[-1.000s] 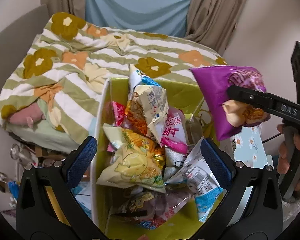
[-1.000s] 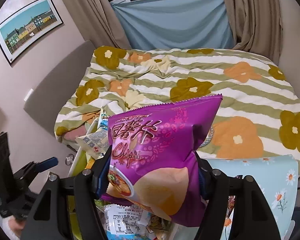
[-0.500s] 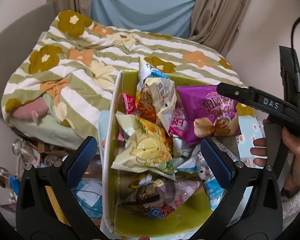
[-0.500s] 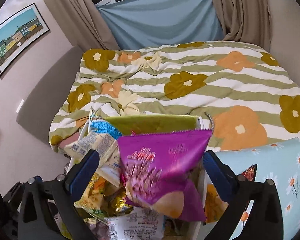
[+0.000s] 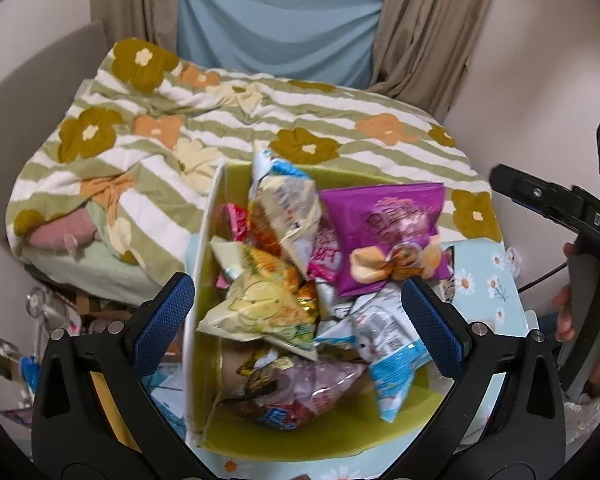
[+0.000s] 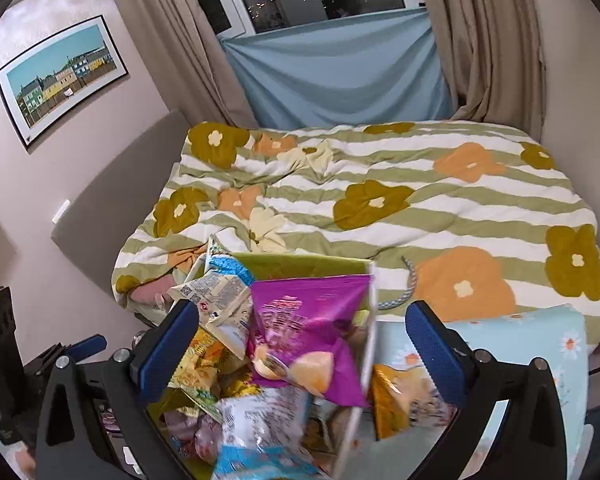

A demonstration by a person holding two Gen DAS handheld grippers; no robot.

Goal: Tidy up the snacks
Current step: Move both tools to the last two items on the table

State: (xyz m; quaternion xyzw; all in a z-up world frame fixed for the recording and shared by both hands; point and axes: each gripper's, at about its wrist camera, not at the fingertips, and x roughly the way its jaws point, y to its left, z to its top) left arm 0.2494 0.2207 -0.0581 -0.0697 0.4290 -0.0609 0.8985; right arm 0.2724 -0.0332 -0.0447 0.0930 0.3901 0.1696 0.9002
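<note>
Right gripper jaws wide apart, holding nothing, hovering over the green box. Left gripper also spread wide and empty, above the same box. Purple chip bag lies on top of the snack pile inside the box, at its right side, touching a cream packet. Orange packet sits outside the box on the floral tablecloth. Bed with flowered quilt behind.

A purple chip bag lies tilted atop the heaped snack packets in the green box.
</note>
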